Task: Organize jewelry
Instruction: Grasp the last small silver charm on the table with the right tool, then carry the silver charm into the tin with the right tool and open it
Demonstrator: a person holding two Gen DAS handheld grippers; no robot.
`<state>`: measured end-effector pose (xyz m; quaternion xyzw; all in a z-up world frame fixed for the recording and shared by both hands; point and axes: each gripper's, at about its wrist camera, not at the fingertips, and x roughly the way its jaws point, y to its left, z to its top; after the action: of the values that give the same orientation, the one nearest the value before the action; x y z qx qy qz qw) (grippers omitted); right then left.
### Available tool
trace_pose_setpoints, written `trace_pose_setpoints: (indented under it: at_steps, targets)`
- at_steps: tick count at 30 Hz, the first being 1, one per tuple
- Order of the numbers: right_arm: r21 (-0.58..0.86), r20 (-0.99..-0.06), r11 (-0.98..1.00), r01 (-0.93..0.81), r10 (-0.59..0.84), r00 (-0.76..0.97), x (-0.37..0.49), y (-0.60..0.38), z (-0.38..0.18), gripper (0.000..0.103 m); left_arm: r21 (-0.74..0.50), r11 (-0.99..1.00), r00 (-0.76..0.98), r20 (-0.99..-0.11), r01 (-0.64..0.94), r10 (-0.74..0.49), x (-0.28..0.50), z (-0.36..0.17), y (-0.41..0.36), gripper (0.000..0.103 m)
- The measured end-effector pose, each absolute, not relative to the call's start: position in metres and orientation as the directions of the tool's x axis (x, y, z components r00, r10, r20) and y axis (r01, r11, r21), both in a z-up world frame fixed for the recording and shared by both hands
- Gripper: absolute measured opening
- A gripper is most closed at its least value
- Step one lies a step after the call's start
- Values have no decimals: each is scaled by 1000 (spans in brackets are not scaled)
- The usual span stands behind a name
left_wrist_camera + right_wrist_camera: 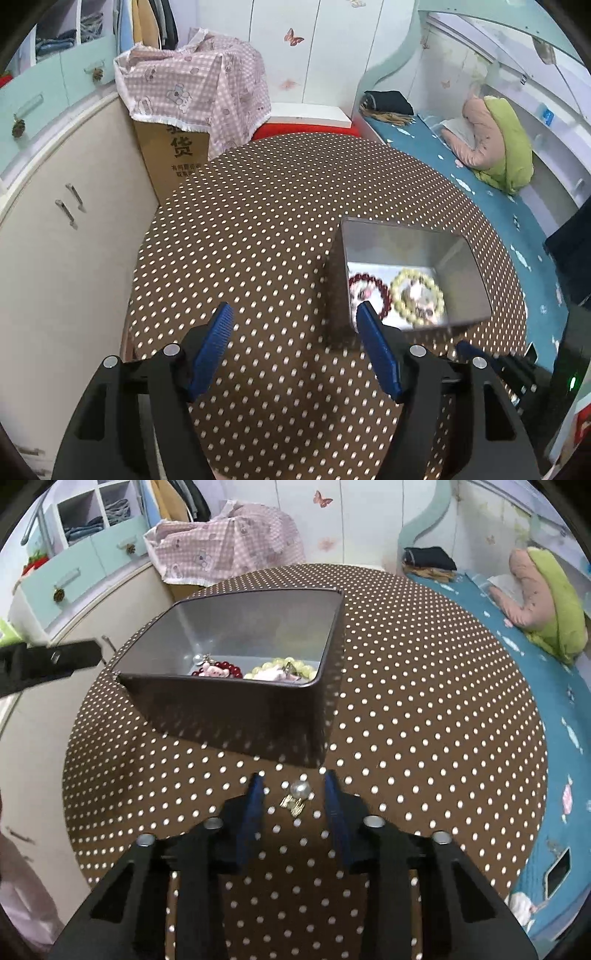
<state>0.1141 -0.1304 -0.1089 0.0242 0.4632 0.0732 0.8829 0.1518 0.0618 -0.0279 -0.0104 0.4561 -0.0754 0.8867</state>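
Both your feeds are evenly bright — soft indoor light, no harsh highlights on the dotted counter (pixel 258 229). Heavy fisheye bend at the edges, black vignette in every corner. In your left wrist view the tin (pixel 413 273) smears with motion blur; its shiny inner walls throw pale reflections and the beads inside go soft. Your right wrist view is sharper — the tin casts a dark soft shadow toward the camera, and the pearl earring (pixel 297 795) stays crisp. The left gripper (pixel 48 661) is blurred at the frame edge.

Polka-dot table (pixel 424 701) carries tin (pixel 229 709) and earring (pixel 297 795).
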Motion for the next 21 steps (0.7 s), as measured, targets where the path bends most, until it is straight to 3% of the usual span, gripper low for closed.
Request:
trace_pose_setpoints:
  at_steps: [6,14,17,21]
  targets:
    - [87,-808,991,-103,131,575,113,-134,-109,13,-65,987,524,-842,146,-133,175,-46,47,64]
    - [129,-809,989,-75,148,569,113,-152,-107,12,-142,968,453,-863,207,-224,186,-55,36,20]
    - [146,-805,988,-55,150,574,112,-163,-104,12,-147,964,439,-867,223,-234,190,-57,33,10]
    - [153,-796,988,-33,143,588,110,-175,-97,12,-144,964,438,-869,223,-231,192,-58,31,8]
